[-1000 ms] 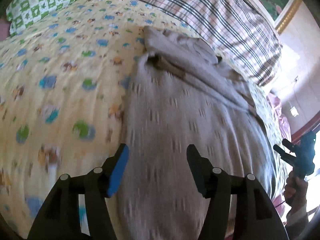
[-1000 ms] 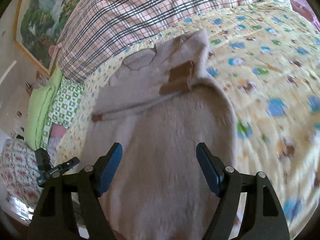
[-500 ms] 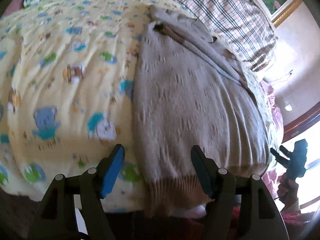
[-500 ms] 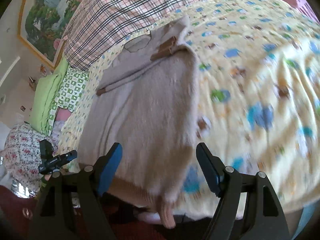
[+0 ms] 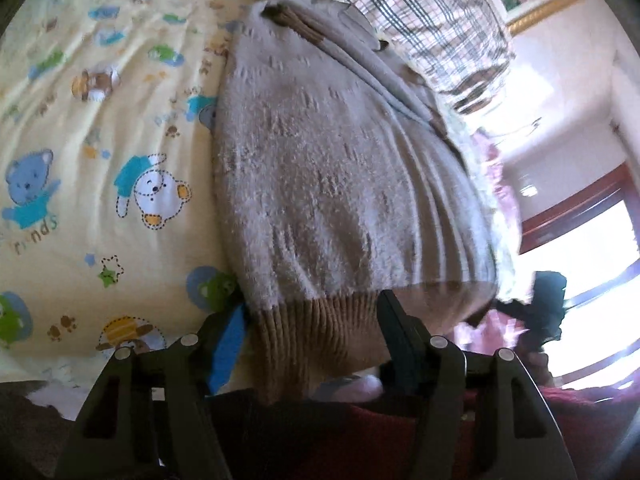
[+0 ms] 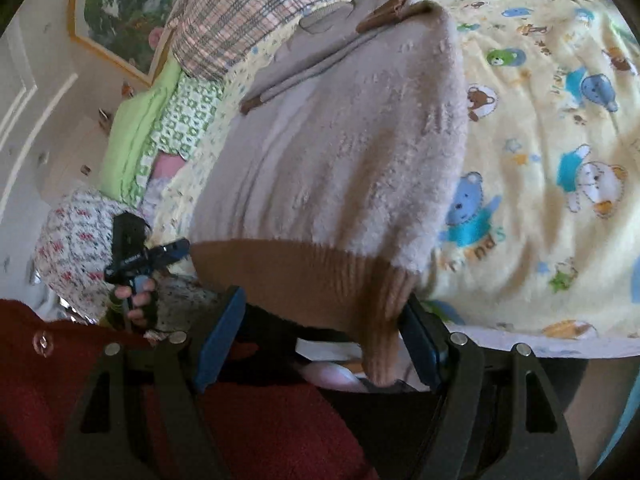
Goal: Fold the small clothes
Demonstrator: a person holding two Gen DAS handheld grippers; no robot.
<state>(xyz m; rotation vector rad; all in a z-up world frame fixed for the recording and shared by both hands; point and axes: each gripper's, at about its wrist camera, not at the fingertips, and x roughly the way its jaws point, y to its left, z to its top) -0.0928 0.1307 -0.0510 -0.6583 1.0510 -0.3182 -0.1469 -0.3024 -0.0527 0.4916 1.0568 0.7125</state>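
A small beige knit sweater [image 5: 320, 168] lies lengthwise on the yellow cartoon-print bed sheet [image 5: 100, 140], sleeves folded across its upper part; it also shows in the right wrist view [image 6: 344, 152]. Its brown ribbed hem [image 5: 316, 332] hangs over the near bed edge, also visible from the right wrist [image 6: 312, 276]. My left gripper [image 5: 310, 328] is open, its fingers straddling the hem's left corner. My right gripper [image 6: 320, 320] is open, its fingers on either side of the hem's right corner. Neither is closed on the cloth.
A plaid pillow [image 5: 420, 8] lies beyond the sweater's collar. A green checked pillow [image 6: 180, 112] and floral bedding [image 6: 76, 240] lie to the left. The person's dark red garment [image 6: 260, 420] fills the foreground below the bed edge.
Both grippers have drawn back from over the sweater's body and dropped to the bed's near edge, now level with the hanging brown hem. Both stayed open.
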